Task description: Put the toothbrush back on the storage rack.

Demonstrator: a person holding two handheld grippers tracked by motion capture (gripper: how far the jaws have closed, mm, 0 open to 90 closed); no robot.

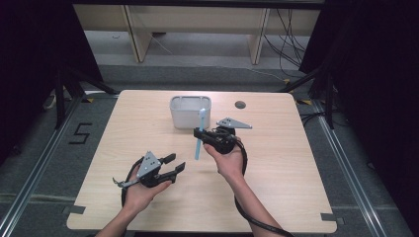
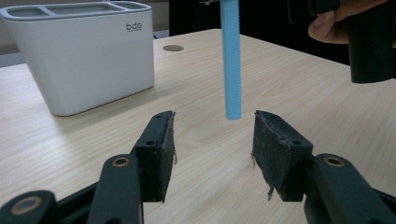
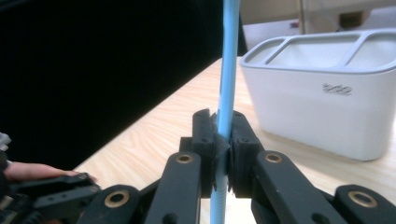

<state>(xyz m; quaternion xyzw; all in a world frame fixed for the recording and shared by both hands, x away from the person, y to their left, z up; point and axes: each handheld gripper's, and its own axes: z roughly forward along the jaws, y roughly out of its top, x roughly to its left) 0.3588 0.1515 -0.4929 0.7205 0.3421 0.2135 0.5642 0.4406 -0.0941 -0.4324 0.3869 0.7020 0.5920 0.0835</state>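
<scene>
I count 2 grippers, the left gripper [image 1: 175,165] and the right gripper [image 1: 198,132], each with 2 fingers [image 2: 159,144]; 1 hand holds each, so 2 hands; I see 1 light blue stick [image 1: 199,138]; 1 white container [image 1: 190,112] on 1 table [image 1: 276,187]; its top is split into 3 compartments as far as I can tell; 1 round hole [image 1: 240,104] sits in the table; 2 grey three-cornered plates, 1 per gripper.

Table [image 1: 148,123]: light wood, rounded corners.
Hole [image 1: 240,104]: right of bin.
Bin [image 1: 188,116]: white, compartmented, at table's far middle.
</scene>
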